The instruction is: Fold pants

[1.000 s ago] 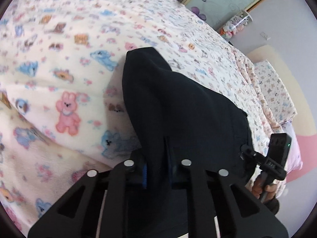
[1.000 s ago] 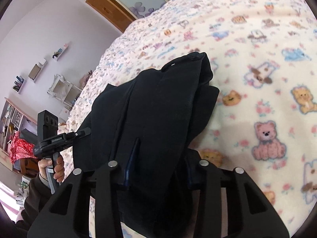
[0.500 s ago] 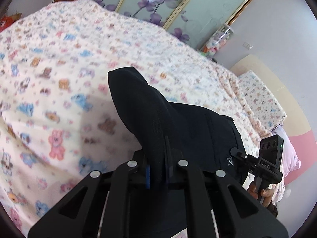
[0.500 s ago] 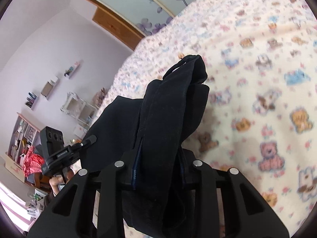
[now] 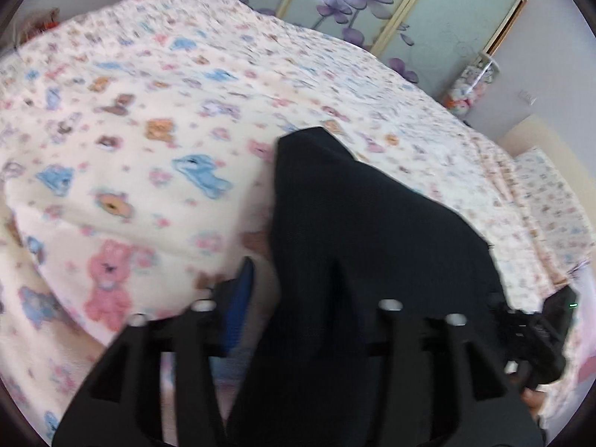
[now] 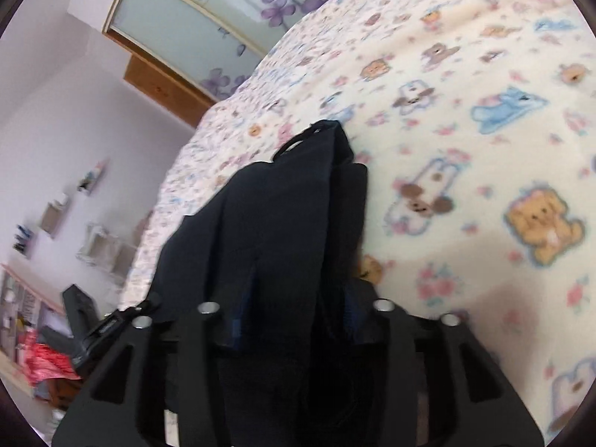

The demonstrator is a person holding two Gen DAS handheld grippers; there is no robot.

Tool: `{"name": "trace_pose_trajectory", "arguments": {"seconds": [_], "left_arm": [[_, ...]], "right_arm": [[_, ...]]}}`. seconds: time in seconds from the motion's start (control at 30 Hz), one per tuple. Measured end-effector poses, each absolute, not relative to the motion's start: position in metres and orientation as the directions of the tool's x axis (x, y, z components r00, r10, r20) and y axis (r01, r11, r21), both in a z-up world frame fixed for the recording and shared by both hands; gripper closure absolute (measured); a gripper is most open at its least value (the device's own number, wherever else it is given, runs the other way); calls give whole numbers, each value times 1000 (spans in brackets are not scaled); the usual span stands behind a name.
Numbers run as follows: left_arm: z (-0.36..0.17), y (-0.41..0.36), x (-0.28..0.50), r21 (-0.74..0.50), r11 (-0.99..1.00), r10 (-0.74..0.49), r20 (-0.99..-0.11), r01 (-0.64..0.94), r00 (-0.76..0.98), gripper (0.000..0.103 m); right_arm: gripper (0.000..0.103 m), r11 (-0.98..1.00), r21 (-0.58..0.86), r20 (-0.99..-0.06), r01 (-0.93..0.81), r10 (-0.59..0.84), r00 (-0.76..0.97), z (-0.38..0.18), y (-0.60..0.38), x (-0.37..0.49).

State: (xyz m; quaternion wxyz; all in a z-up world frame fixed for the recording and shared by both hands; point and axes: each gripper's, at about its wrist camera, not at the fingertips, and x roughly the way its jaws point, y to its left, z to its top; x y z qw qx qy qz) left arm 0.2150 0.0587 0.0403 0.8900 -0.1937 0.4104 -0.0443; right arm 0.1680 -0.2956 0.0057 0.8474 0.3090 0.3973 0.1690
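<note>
Both grippers, left (image 5: pixel 294 287) and right (image 6: pixel 294 298), are opening to let go of the folded pants (image 5: pixel 357 223) on the bed (image 5: pixel 130 130); next, pull back gently.

I see a teddy-bear print blanket (image 5: pixel 156 171) over the bed, a flower-patterned sliding wardrobe (image 5: pixel 421 26) behind, and wall shelves (image 6: pixel 56 212) left.

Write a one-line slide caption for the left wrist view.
Left gripper opening, jaws apart around dark pants folded on a teddy-print blanket.
</note>
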Motion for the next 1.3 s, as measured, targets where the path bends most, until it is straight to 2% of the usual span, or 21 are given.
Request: {"name": "trace_pose_trajectory", "arguments": {"seconds": [0.03,0.1,0.17,0.23,0.33,0.4,0.53,0.63,0.77,0.93,1.07,1.1,1.2,1.27,1.3], "left_arm": [[42,60,212,-369,926,-224,-710,-81,668,50],[56,68,202,-333,937,-165,-692,-109,703,47],[79,75,182,-257,955,-53,-642,-150,765,37],[100,72,164,-184,969,28,-574,-163,819,20],[124,44,133,-108,989,38,-478,-102,877,3],[126,14,120,-73,997,-3,-469,-35,883,2],[105,-31,110,-1,1000,-11,-527,12,850,2],[88,-49,104,64,998,36,-549,-1,835,2],[68,-52,102,77,997,53,-583,-10,811,2],[35,-45,122,20,1000,16,-672,-3,741,2],[23,-41,130,-17,1000,-8,-694,-5,719,2],[24,-40,130,-26,1000,-17,-694,-2,720,2],[37,-31,113,-77,997,-55,-657,6,752,2],[52,-19,91,-101,995,-55,-603,-8,795,2],[58,-15,80,-106,994,-53,-579,-11,814,2]], "right_arm": [[42,772,635,-585,-37,511,630,8,-294,168],[40,801,598,-607,-28,475,637,15,-295,166],[40,816,579,-583,-7,420,695,31,-305,155],[40,837,547,-532,7,342,775,52,-311,139],[40,904,416,-488,-94,309,816,85,-283,114],[40,939,292,-505,-182,313,804,94,-246,97],[40,961,130,-512,-242,274,814,93,-197,68],[40,964,119,-525,-236,263,809,85,-187,57],[40,977,59,-554,-207,204,807,68,-180,51],[39,982,97,-670,-160,184,719,34,-182,73],[30,984,50,-674,-169,158,721,30,-173,73],[25,983,47,-674,-179,164,720,30,-171,74],[25,978,76,-660,-195,196,726,38,-176,68],[24,976,132,-615,-175,219,757,55,-188,51],[18,976,148,-592,-157,215,777,62,-193,41]]}}
